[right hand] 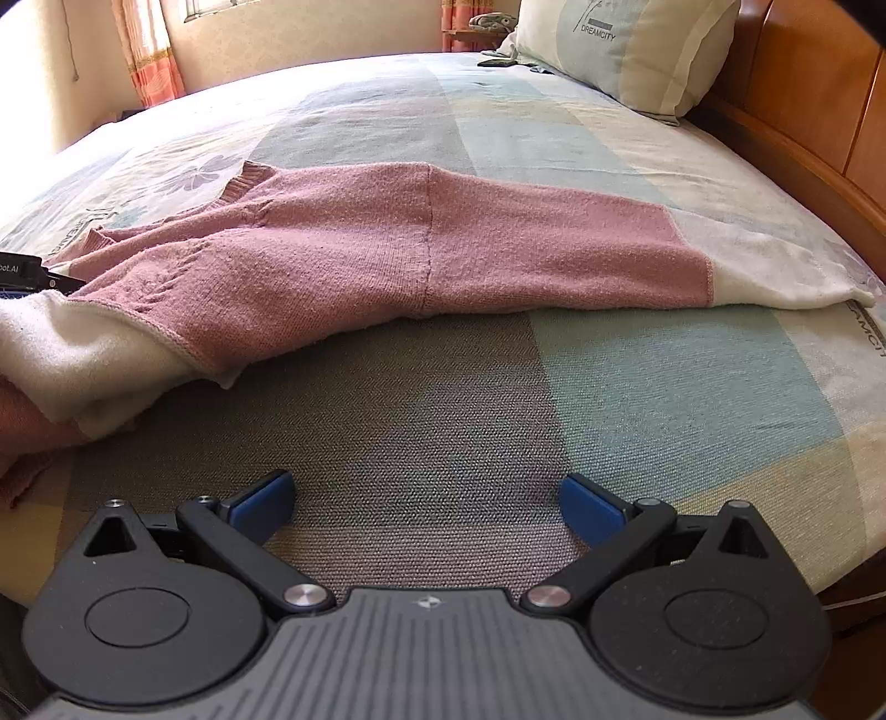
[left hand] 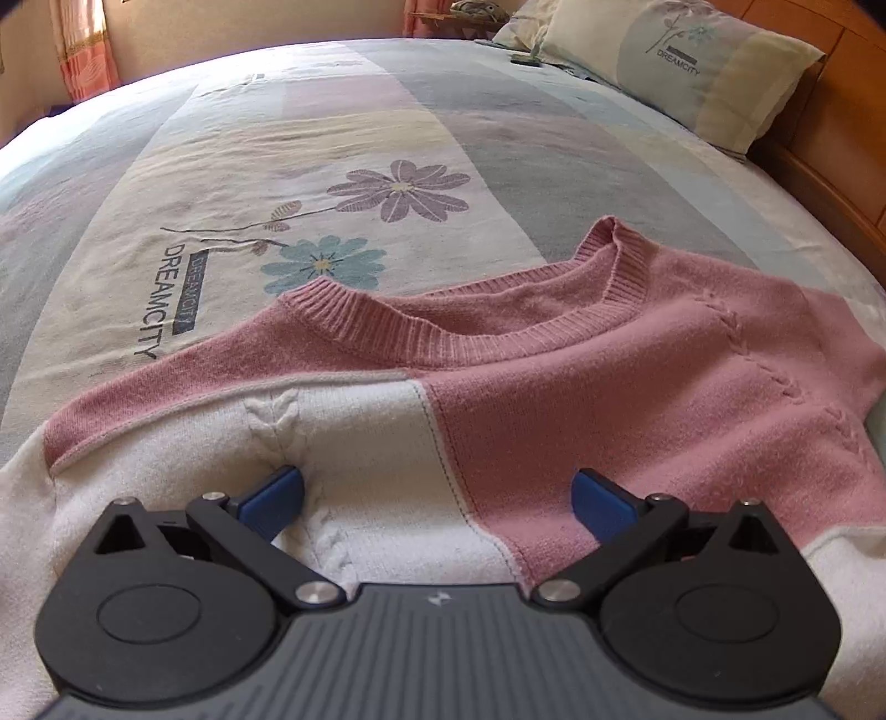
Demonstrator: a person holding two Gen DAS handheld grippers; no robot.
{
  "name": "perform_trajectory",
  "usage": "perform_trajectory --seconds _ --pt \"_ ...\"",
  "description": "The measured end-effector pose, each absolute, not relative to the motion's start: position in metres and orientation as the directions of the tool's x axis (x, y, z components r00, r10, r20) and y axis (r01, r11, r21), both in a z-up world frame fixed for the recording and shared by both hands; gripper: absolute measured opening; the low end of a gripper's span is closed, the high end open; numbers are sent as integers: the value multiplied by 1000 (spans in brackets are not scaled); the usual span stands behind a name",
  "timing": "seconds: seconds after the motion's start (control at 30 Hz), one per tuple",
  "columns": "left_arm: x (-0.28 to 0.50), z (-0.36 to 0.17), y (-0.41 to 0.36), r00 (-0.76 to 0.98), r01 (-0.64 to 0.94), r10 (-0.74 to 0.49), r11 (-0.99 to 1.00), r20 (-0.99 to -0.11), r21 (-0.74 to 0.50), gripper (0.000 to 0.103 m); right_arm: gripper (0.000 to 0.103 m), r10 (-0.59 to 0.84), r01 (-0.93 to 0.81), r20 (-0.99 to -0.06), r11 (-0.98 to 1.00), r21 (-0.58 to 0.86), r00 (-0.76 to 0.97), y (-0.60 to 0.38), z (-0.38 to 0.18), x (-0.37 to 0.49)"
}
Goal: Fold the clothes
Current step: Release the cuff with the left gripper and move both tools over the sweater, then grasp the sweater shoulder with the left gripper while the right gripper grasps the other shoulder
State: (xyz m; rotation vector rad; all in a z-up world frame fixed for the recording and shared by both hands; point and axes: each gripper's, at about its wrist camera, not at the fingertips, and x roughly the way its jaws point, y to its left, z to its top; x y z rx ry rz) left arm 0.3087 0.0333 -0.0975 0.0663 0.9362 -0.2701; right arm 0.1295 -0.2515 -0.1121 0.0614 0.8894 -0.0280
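A wide bed (left hand: 387,127) fills both views, covered with a sheet in pale blocks of grey, blue, cream and pink, with printed flowers (left hand: 398,188) and the word DREAMCITY in the left part of the left wrist view. On it lies a pink and white sweater (left hand: 554,376); in the left wrist view it takes the lower half of the frame, with the ribbed neck opening toward the centre. In the right wrist view the sweater (right hand: 360,260) crosses the middle of the frame, and one sleeve (right hand: 775,271) with a white end reaches to the right. A pillow (left hand: 681,66) rests at the upper right, beside a wooden headboard (right hand: 819,83). Curtains (right hand: 149,50) hang at the upper left. The left gripper (left hand: 437,498) is over the white part of the sweater with its blue fingers spread apart, grasping nothing. The right gripper (right hand: 426,507) is over the bare sheet at the bottom, also spread wide and empty, a little apart from the sweater.
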Motion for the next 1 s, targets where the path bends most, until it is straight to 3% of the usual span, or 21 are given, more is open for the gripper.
perform_trajectory --seconds 0.17,0.57,0.77,1.0 --pt "300 -82 42 564 196 -185 977 -805 -87 102 103 6 33 -758 999 37 652 -253 -114 127" --pt "205 -12 69 665 230 -154 973 -730 5 102 103 -17 53 -780 998 21 626 -251 -102 121" --pt "185 13 71 698 238 -191 971 -690 -28 102 103 33 -26 -727 999 20 686 -247 -68 98" --pt "224 8 53 691 296 -263 953 -673 -69 102 103 139 -147 -649 988 43 748 -238 -28 108"
